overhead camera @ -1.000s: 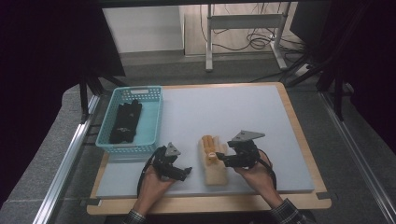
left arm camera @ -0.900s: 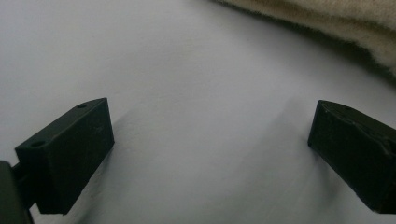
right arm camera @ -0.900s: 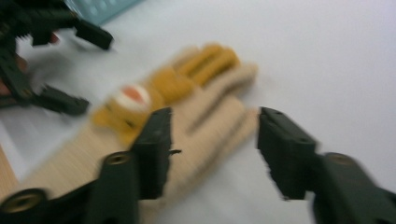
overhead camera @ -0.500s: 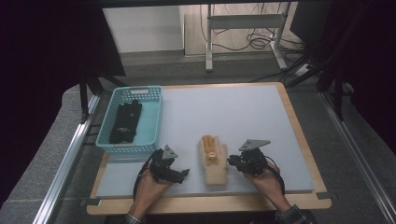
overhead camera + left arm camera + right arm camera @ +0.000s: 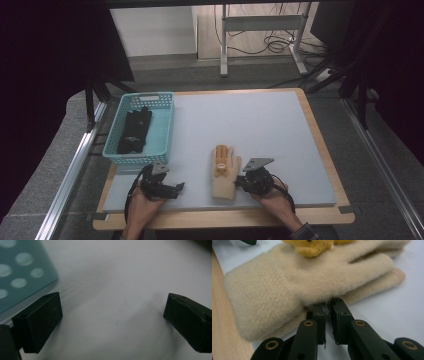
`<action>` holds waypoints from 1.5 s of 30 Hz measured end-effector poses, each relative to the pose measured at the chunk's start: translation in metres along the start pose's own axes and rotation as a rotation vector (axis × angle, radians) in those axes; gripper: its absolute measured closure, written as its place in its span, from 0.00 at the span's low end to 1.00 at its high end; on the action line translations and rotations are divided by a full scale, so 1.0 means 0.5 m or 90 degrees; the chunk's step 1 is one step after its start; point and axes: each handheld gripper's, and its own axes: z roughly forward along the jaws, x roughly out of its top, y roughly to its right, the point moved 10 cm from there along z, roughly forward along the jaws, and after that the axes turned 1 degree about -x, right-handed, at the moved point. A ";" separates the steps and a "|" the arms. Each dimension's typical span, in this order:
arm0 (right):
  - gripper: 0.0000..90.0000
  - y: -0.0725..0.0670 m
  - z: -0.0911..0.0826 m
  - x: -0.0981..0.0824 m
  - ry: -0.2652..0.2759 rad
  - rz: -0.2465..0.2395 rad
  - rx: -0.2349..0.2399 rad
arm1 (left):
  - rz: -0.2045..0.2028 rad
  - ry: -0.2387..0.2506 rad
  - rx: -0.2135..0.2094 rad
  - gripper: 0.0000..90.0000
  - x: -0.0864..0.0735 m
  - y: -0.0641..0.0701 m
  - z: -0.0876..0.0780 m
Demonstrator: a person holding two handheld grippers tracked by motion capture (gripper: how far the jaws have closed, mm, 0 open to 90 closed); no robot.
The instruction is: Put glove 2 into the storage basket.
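Observation:
A beige knitted glove [image 5: 223, 172] with a yellow plush figure [image 5: 220, 162] on its back lies flat on the pale mat near the front edge. My right gripper [image 5: 240, 183] sits at the glove's right side. In the right gripper view its jaws have just been closing and now pinch the fuzzy edge of the glove [image 5: 312, 277] by the thumb, my right gripper [image 5: 328, 305] shut on it. My left gripper [image 5: 178, 189] rests low over bare mat left of the glove, and my left gripper [image 5: 112, 320] is open with nothing between its jaws.
A teal plastic basket [image 5: 165, 125] holding dark gloves [image 5: 135, 131] stands at the mat's left; its wall [image 5: 20, 270] is close by the left jaw. The mat [image 5: 260, 125] lies on a wooden board [image 5: 325, 150]. Metal rails run along both sides.
The right gripper sank toward the mat and its jaws closed on the glove's edge. The left hand slid left and toward the front edge. The glove stayed where it was.

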 end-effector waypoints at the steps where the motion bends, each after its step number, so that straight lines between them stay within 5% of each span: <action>1: 0.90 -0.003 0.004 0.003 0.000 -0.001 0.002 | 0.002 0.001 -0.001 0.03 -0.002 -0.001 -0.002; 13: 0.87 -0.034 0.060 0.051 0.013 -0.018 0.015 | 0.002 0.002 0.001 0.03 -0.002 -0.001 0.000; 27: 0.81 -0.044 0.107 0.092 0.025 -0.046 -0.006 | 0.000 0.003 0.002 0.02 -0.002 -0.001 0.001; 34: 0.68 -0.035 0.079 0.083 0.014 -0.058 -0.021 | -0.003 0.008 0.002 0.02 -0.003 -0.001 0.000; 45: 0.33 0.068 -0.010 0.042 0.027 -0.016 -0.060 | -0.004 0.011 0.004 0.02 -0.003 0.000 0.000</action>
